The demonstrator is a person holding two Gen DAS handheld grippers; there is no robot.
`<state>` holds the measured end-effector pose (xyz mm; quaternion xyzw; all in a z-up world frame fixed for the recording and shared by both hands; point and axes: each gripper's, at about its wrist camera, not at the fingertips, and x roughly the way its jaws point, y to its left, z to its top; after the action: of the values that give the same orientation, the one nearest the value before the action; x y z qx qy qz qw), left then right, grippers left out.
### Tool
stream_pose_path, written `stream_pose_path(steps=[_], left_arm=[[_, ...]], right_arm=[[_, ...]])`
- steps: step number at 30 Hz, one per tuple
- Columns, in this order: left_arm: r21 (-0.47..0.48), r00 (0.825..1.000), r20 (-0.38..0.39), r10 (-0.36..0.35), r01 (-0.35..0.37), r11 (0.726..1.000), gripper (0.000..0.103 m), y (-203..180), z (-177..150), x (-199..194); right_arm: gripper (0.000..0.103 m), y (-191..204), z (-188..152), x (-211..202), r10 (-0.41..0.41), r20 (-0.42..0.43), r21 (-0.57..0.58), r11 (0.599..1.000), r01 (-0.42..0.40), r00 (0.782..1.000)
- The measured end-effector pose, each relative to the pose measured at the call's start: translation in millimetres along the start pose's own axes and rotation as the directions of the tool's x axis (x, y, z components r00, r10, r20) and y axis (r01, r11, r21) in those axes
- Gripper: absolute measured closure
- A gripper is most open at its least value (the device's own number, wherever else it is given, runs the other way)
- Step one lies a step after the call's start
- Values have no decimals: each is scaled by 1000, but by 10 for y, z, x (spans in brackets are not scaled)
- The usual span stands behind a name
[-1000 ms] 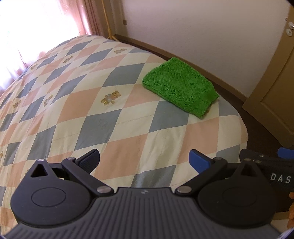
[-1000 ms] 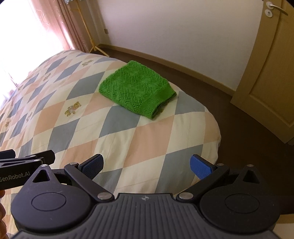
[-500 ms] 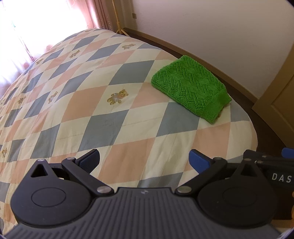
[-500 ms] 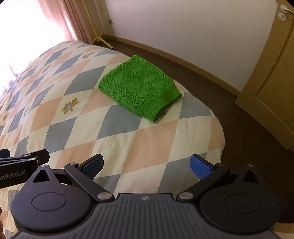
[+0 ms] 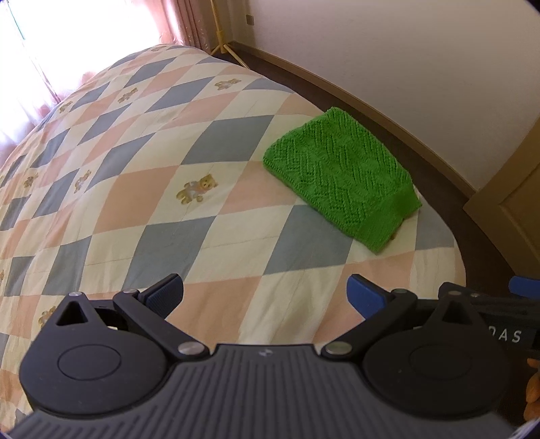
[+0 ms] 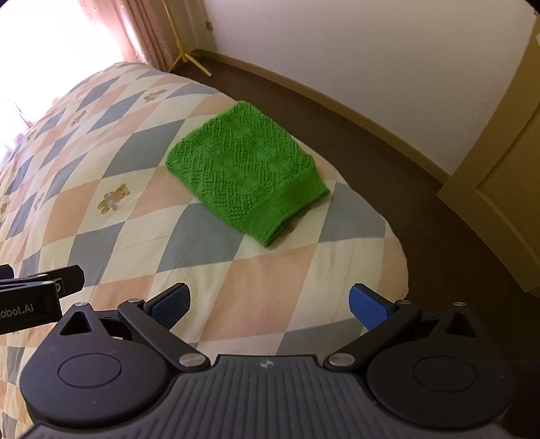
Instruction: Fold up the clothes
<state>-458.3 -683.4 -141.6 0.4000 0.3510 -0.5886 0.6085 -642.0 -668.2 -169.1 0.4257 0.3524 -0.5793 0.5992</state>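
A green knitted garment (image 5: 341,179) (image 6: 246,175) lies folded into a neat rectangle near the far corner of the bed. My left gripper (image 5: 265,297) hovers above the quilt, well short of the garment, open with nothing between its blue pads. My right gripper (image 6: 268,302) hangs beside it to the right, also open and empty, with the garment ahead and slightly left. Part of the right gripper's body (image 5: 506,314) shows at the right edge of the left wrist view, and the left gripper's body (image 6: 37,290) shows at the left edge of the right wrist view.
The bed carries a diamond-patterned quilt (image 5: 135,202) (image 6: 84,209) in pink, grey and cream with small teddy bears. Dark floor (image 6: 438,219) runs round the bed's corner. A wooden door (image 6: 506,189) stands at right, a white wall behind, curtains (image 5: 189,23) and a yellow stand (image 6: 179,44) beyond.
Both grippers have swung a little, so the garment sits lower and more to the right in each view. Both stay open; the garment has not moved on the bed.
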Motion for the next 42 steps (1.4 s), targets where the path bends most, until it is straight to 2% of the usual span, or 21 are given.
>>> stream_pose_path(steps=[10, 18, 42], left_arm=[[-31, 999, -48, 19, -21, 999, 1, -239, 318, 251], [-35, 997, -66, 30, -32, 999, 1, -319, 448, 359], [10, 994, -111, -14, 15, 1000, 1, -544, 665, 640]], right_arm=[[0, -207, 357, 226, 10, -43, -44, 999, -12, 999], [0, -257, 564, 371, 17, -69, -84, 996, -22, 997], [0, -429, 765, 654, -23, -118, -85, 996, 13, 993]])
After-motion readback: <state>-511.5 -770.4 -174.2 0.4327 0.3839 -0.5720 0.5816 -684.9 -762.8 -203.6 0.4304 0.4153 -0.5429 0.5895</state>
